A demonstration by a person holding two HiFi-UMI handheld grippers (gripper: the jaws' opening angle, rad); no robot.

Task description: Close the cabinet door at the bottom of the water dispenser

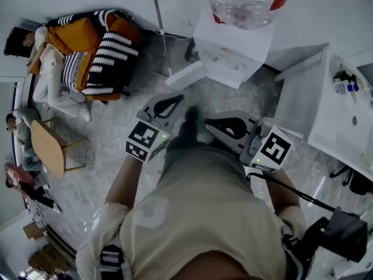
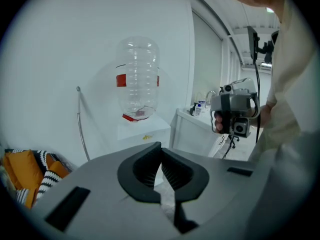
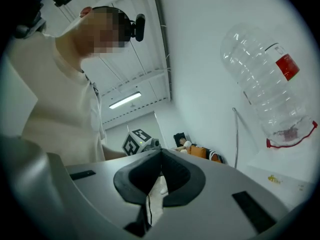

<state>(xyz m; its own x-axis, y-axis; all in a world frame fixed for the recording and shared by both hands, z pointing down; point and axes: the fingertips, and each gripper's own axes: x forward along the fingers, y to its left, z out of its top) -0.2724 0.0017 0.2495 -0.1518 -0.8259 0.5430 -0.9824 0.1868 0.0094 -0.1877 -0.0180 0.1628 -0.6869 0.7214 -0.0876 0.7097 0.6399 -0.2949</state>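
Looks like an office lounge or shared workspace. White walls [image 2: 60, 44], ceiling strip light [image 3: 125, 100], water dispenser [image 1: 230, 54] against the wall, white desk [image 1: 332, 127] beside it. Person [image 1: 46, 69] reclining on a sofa [image 1: 111, 57] with striped cushions, near a small wooden table [image 1: 46, 147].

Two claws (left claw [image 2: 161, 149], right claw [image 3: 160, 153]), one water dispenser [image 1: 233, 46], one bottle [image 1: 247, 2].

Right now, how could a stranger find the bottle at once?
Find the white wall, then the white dispenser standing by it, beside the white counter. The bottle stands neck down on top of it: large, clear, with a red label, the only see-through thing there.
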